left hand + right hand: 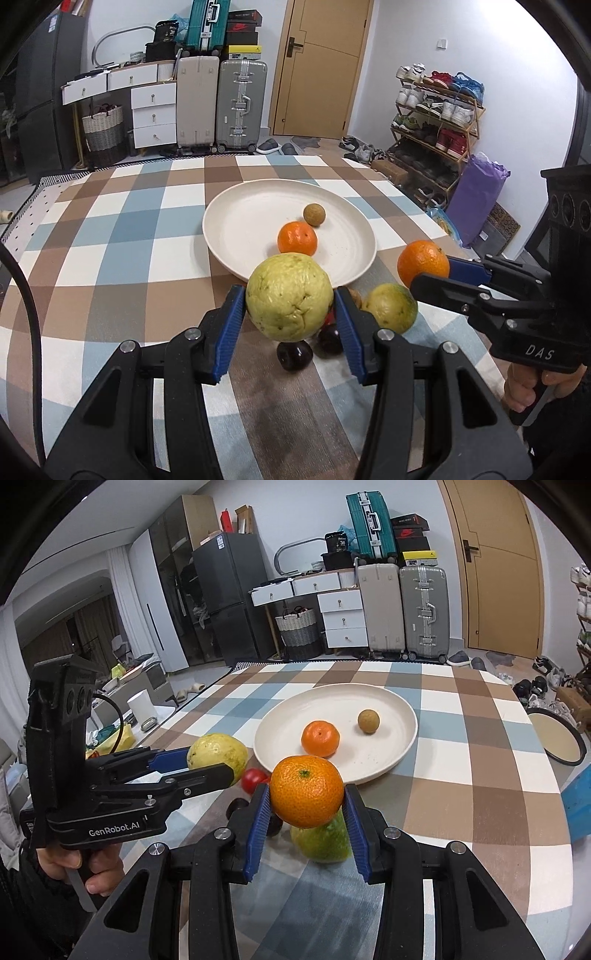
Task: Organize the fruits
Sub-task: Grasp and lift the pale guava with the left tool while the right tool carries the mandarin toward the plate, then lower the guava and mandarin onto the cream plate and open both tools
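My left gripper [290,301] is shut on a large yellow-green guava [289,296] and holds it above the table, just short of the white plate [236,236]. My right gripper [306,799] is shut on an orange [306,791], also lifted near the plate [399,716]. The plate holds a small orange [320,738] and a brown longan [368,721]. On the cloth below the grippers lie a green-yellow fruit [321,843], a red fruit [254,779] and dark plums [293,356]. The left gripper with the guava [217,755] also shows in the right wrist view.
The table has a checked cloth [129,236]. Beyond its far edge stand suitcases [242,105], white drawers [153,114] and a door. A shoe rack [436,122] stands at the right. A round tray [556,740] lies off the table's right edge.
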{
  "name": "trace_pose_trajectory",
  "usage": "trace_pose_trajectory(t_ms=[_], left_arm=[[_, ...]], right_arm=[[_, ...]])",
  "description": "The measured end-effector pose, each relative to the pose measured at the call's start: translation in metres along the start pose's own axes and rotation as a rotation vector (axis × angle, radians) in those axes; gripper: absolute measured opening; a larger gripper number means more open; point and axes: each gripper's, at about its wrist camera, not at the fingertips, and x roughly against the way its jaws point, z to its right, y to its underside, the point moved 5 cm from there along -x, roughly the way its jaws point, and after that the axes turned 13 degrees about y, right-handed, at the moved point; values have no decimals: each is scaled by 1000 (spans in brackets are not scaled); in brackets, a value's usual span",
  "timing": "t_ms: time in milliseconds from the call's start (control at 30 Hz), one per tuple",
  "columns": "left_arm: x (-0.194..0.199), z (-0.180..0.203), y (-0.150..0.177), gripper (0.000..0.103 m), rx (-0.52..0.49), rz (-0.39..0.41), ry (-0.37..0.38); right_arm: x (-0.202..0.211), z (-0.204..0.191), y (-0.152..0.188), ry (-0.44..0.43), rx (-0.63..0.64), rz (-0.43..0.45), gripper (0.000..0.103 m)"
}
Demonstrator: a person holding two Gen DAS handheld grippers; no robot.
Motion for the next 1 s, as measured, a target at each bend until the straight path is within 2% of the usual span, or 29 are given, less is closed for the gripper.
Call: trace_pose_trajectory(t_ms=[367, 667, 1000], left_arm=[[-18, -15, -12, 46, 13, 13, -37], [-35, -25, -23, 46, 19, 10, -39], [-61, -28, -26, 46, 5, -23, -30]], right_arm=[[-20, 5, -14, 7, -19, 17, 41], [-37, 18, -27, 30, -34, 18, 41], [-60, 30, -26, 47, -55, -48, 41]])
